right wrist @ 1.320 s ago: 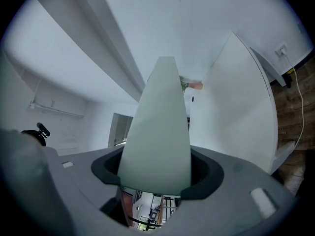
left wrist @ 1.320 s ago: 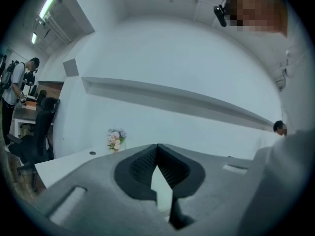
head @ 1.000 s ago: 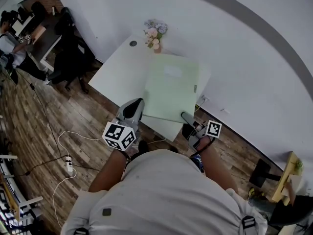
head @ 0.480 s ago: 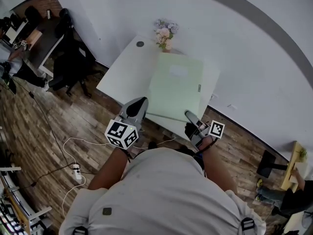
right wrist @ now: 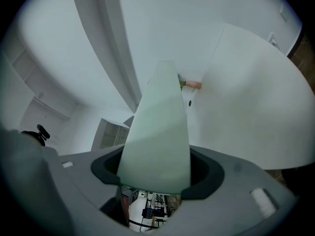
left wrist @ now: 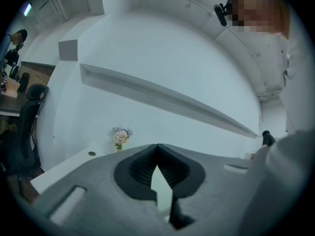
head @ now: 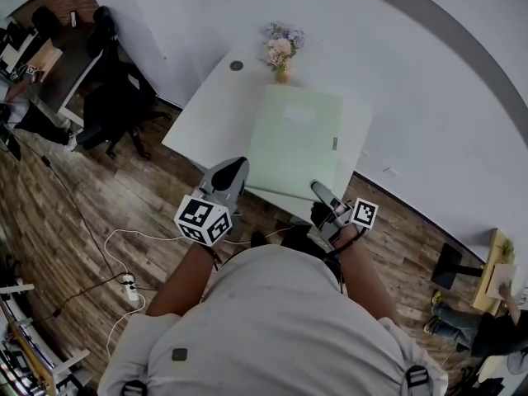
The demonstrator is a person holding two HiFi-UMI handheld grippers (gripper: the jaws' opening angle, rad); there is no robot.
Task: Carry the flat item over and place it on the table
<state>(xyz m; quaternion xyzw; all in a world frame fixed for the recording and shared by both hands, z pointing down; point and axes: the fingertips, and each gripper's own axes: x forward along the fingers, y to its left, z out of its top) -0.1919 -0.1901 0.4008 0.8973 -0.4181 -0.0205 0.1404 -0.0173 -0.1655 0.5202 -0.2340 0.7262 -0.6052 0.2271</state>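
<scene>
A pale green flat board hangs over the white table, its far edge near the wall. My right gripper is shut on the board's near right corner. In the right gripper view the board runs out from between the jaws of that gripper toward the table. My left gripper sits just left of the board's near left corner. In the left gripper view that gripper has its tips touching and I see nothing held between them.
A vase of flowers and a small dark disc stand at the table's far side by the white wall. Black office chairs and a desk are at the upper left. A white cable and power strip lie on the wooden floor.
The view has shifted a little toward the table. Both grippers and the green board keep the same pose and grip.
</scene>
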